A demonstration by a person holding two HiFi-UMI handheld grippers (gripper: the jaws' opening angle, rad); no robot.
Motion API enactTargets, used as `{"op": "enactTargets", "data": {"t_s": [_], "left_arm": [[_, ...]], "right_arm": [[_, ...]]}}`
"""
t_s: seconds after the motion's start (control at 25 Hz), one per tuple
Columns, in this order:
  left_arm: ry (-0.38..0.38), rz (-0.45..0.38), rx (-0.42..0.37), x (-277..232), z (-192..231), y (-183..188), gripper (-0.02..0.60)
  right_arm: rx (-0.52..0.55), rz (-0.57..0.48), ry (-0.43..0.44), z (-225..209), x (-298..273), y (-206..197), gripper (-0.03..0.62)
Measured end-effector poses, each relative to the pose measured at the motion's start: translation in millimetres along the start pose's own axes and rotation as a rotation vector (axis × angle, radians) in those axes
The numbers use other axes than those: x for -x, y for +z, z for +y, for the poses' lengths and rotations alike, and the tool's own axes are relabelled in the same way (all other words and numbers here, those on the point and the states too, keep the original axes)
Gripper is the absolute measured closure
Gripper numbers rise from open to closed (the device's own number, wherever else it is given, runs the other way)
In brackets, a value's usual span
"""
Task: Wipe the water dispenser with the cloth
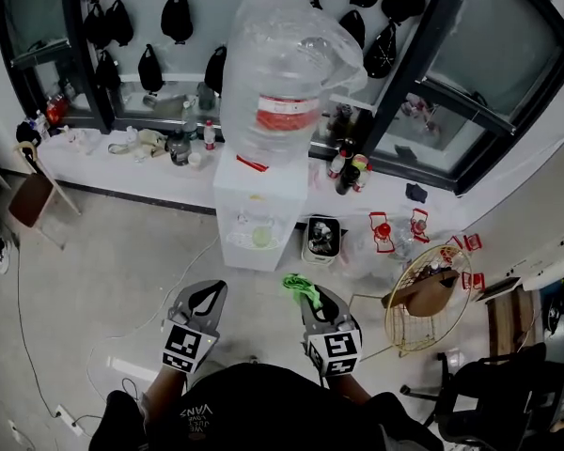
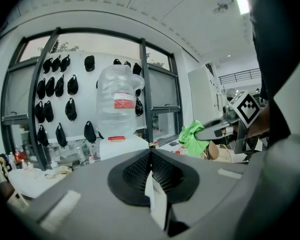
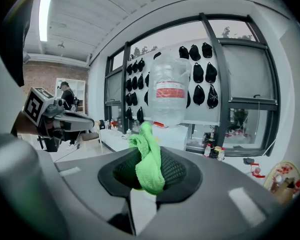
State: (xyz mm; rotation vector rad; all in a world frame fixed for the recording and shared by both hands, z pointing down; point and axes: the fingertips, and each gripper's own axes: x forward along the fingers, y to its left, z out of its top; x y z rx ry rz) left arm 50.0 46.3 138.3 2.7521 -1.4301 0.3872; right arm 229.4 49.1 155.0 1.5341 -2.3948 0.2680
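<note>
black bags (image 1: 177,15) on wall | wire basket (image 1: 404,334) | bottles (image 1: 344,178) on ledge

My right gripper (image 3: 146,133) is clamped on the green cloth (image 3: 150,165), bunched between its jaws; the water dispenser (image 3: 178,137) stands ahead, my left gripper (image 3: 86,122) off to the left
</note>
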Motion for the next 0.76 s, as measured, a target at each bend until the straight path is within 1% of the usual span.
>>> {"op": "enactTargets", "data": {"t_s": [0.12, 0.4, 0.56, 0.76], "left_arm": [[0.003, -0.004, -0.006, 2, -9, -1, 0.580], [0.020, -0.006, -0.018, 7, -10, -3, 0.580], [0.035, -0.007, -0.021, 10, -3, -2, 0.580], [0.039, -0.008, -0.026, 13, 0, -4, 0.580]], "right_arm": [[0.004, -0.024, 0.010, -1, 1, -5, 0.503], [-0.010, -0.016, 0.034, 10, 4, -7, 0.503], [-0.013, -0.023, 0.027, 10, 4, -5, 0.503], [0.010, -0.042, 0.008, 5, 2, -8, 0.503]]}}
